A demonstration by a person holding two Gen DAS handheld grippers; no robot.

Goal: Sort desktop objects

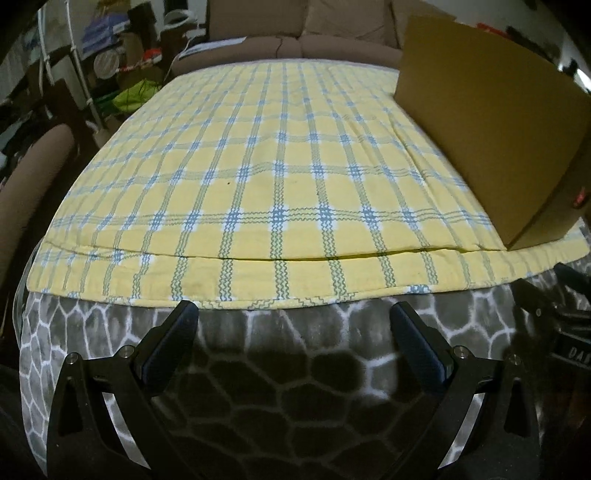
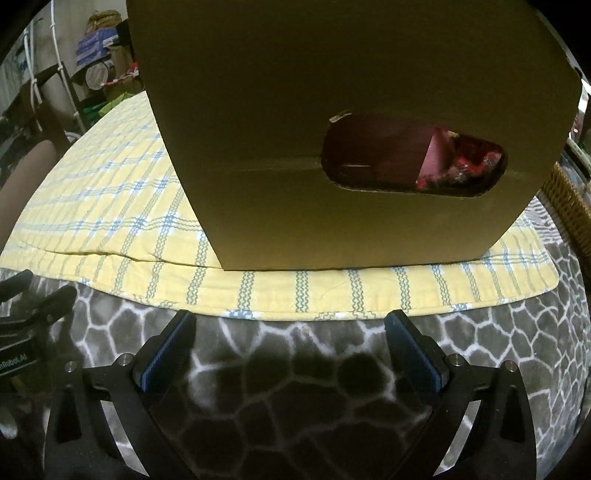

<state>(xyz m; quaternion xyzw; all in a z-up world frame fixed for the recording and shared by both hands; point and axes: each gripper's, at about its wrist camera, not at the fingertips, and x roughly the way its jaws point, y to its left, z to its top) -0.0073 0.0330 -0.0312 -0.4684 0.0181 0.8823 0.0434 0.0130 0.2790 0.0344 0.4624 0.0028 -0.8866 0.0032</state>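
A brown cardboard box point(image 1: 491, 122) stands at the right of a yellow and blue plaid cloth point(image 1: 258, 177). In the right wrist view the box point(image 2: 295, 129) fills the frame, close ahead, with an oval handle hole point(image 2: 413, 155) showing red and pink items inside. My left gripper point(image 1: 293, 317) is open and empty, over the grey patterned blanket point(image 1: 295, 369) in front of the cloth's near edge. My right gripper point(image 2: 291, 326) is open and empty, just short of the cloth point(image 2: 110, 221) and facing the box. No loose objects show on the cloth.
A brown sofa point(image 1: 295, 33) stands behind the table. Cluttered shelves and bags point(image 1: 110, 55) are at the far left. A wicker basket point(image 2: 569, 206) is right of the box. The other gripper's black body shows at the right edge point(image 1: 569, 332) and at the left edge point(image 2: 22, 332).
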